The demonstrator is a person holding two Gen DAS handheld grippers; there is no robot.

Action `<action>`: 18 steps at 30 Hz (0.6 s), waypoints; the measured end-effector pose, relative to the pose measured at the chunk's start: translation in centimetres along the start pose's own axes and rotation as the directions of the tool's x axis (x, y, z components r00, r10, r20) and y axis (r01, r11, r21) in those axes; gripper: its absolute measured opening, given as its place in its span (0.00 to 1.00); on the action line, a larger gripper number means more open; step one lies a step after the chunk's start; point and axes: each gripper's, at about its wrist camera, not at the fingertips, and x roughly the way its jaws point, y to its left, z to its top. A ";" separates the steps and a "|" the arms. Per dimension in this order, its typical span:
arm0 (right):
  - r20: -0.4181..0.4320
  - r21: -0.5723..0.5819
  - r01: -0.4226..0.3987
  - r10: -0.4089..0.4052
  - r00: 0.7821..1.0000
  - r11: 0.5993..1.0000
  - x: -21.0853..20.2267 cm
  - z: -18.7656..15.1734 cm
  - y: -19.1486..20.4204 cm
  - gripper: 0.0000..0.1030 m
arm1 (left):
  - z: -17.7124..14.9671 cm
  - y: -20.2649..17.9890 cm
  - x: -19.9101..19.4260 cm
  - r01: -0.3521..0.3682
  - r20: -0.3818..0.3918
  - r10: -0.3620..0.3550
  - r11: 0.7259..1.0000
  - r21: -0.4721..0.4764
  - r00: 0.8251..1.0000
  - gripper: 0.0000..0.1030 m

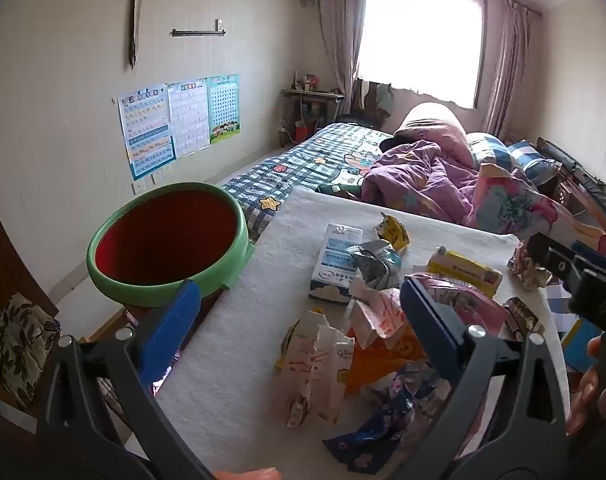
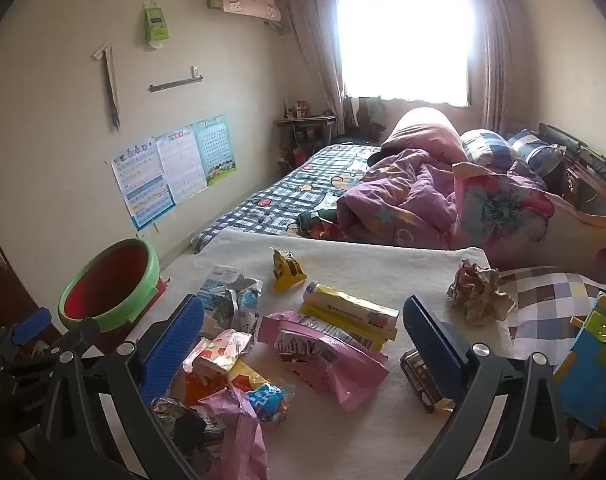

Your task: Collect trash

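Crinkled foil wrappers (image 2: 323,350) on nubby white towel (image 2: 383,264), round bin (image 1: 167,240) beside

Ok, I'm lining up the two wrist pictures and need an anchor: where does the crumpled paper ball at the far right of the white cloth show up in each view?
Left wrist: the crumpled paper ball lies at the right edge, beside the right gripper poking in.
Right wrist: the ball lies right of centre, beyond the right finger.
Shared landmark: the green-rimmed bin at the left of both views.
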 end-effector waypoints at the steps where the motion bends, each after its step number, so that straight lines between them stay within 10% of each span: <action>1: -0.001 0.000 -0.001 0.001 1.000 1.000 0.0 0.0 0.0 0.93 | 0.0 0.0 0.0 0.001 -0.001 -0.001 1.000 -0.002 1.000 0.95; 18: -0.010 -0.016 0.009 -0.010 1.000 1.000 0.5 -0.4 0.0 0.93 | -0.4 -0.6 0.0 -0.008 -0.010 0.008 1.000 0.010 1.000 0.95</action>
